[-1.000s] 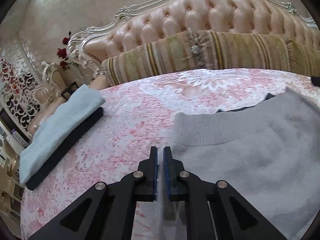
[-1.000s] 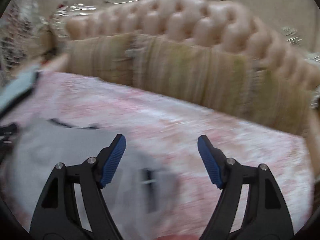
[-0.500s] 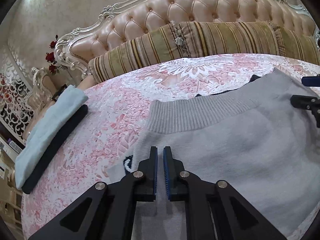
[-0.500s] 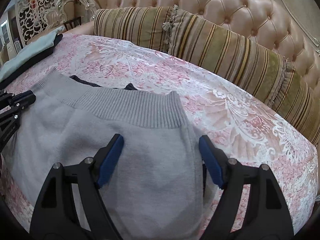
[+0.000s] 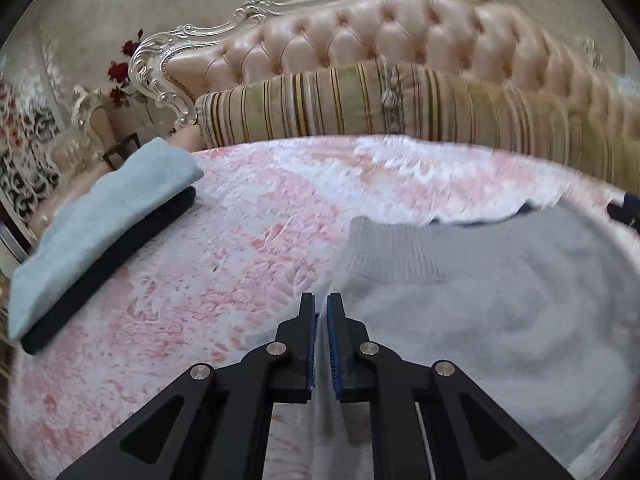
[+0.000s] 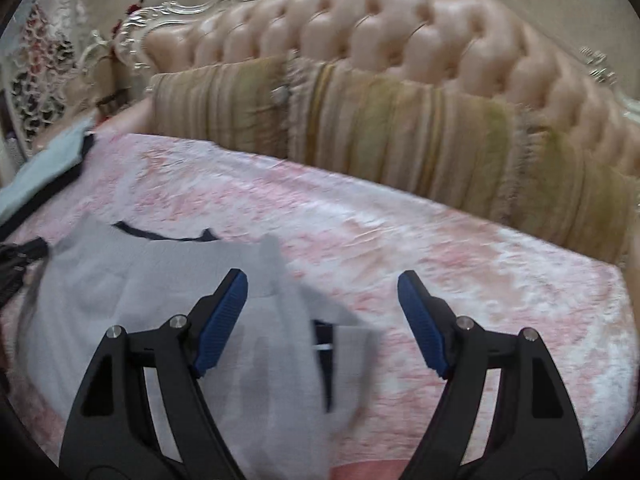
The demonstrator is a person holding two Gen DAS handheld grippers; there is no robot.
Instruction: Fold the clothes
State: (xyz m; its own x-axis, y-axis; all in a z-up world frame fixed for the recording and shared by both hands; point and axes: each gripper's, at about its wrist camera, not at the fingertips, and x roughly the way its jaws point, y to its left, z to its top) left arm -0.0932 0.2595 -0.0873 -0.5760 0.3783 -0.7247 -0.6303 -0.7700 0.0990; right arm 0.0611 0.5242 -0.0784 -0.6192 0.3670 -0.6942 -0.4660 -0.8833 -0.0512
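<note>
A grey knit sweater (image 5: 500, 300) lies flat on the pink patterned bedspread (image 5: 240, 240), ribbed hem toward the headboard, dark lining showing at its far edge. My left gripper (image 5: 320, 312) is shut at the sweater's left edge, with a strip of grey cloth running between its pads. In the right wrist view the sweater (image 6: 140, 300) is blurred by motion. My right gripper (image 6: 322, 292) hangs open over its right edge with nothing between the fingers. A dark label shows on the cloth below it.
A folded stack, light blue cloth on a dark one (image 5: 100, 216), sits at the bed's left side. A striped bolster (image 5: 360, 100) lies along the tufted pink headboard (image 5: 400, 28). Bare bedspread (image 6: 440, 248) stretches to the right of the sweater.
Both views swung and blurred. The left gripper shifted left to the sweater's side edge and stays shut. The right gripper moved right off the sweater's middle and stays open.
</note>
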